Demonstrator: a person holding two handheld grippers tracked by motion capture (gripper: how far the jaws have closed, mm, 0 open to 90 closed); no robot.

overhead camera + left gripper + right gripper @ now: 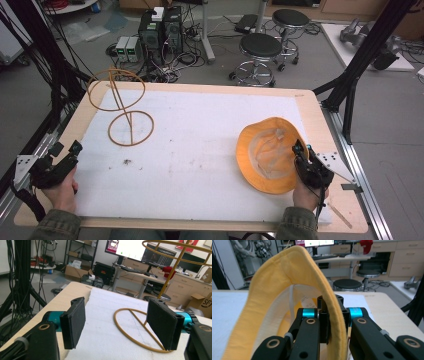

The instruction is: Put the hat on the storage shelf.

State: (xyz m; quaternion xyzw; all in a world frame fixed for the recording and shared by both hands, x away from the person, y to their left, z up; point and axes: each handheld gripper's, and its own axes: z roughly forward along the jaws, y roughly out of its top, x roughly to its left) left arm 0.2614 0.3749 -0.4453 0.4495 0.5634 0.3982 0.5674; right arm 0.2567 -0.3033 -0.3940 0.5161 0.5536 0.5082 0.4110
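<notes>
A yellow bucket hat (267, 155) lies upside down at the right of the white mat, its pale lining showing. My right gripper (300, 152) is shut on the hat's brim at its right side, and that side is lifted a little off the mat. In the right gripper view the brim (329, 307) runs pinched between the two black jaws (332, 322). At the left edge of the table my left gripper (67, 150) stands open with nothing between its pads (75, 323). A wire hat stand (122, 105) with two rings stands at the back left, and its base ring (135, 330) lies ahead of the left gripper.
The white foam mat (200, 145) covers most of the wooden table (310, 107). Black frame posts (365, 55) rise at the right and cables (35, 60) hang at the left. Two stools (260, 55) and computer boxes (160, 30) stand on the floor behind.
</notes>
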